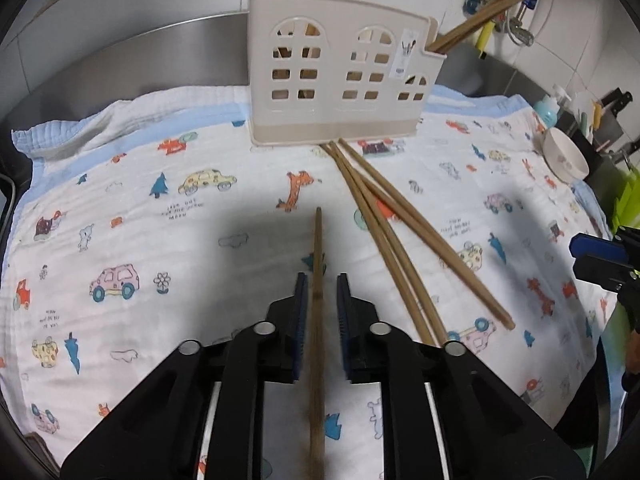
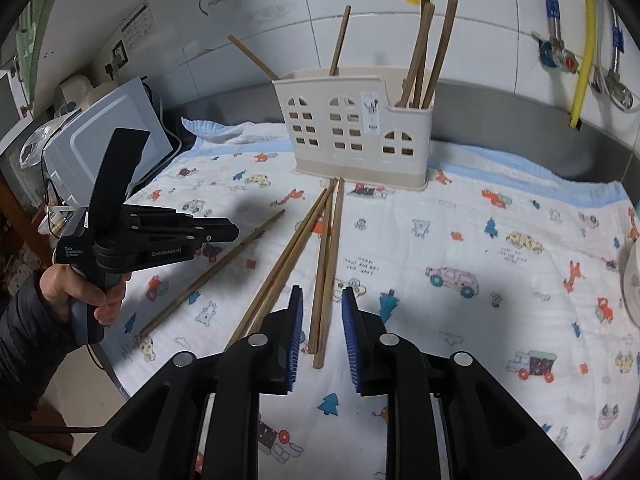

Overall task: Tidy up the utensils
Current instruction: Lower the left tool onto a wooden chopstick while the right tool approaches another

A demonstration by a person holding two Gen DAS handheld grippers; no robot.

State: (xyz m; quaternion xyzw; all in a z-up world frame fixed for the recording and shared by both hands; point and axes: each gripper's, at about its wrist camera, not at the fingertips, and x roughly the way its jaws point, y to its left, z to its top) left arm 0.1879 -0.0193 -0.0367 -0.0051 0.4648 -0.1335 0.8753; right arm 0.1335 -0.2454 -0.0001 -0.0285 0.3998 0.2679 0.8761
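A cream plastic utensil holder (image 1: 336,76) (image 2: 356,132) stands at the back of a patterned cloth, with several wooden chopsticks upright in it. My left gripper (image 1: 322,288) is open, above a single chopstick (image 1: 318,280) that lies on the cloth and runs between its fingers. In the right wrist view the left gripper (image 2: 234,234) hovers over that chopstick (image 2: 212,276). My right gripper (image 2: 322,300) is open over a bunch of loose chopsticks (image 2: 326,252) lying in front of the holder. They also show in the left wrist view (image 1: 400,240).
The white cloth (image 1: 160,200) with cartoon cars covers a steel counter. A white bowl (image 1: 564,156) sits at its right edge, beside bottles. A white microwave (image 2: 112,132) stands at the left. Pipes and a yellow hose (image 2: 584,40) hang on the tiled wall.
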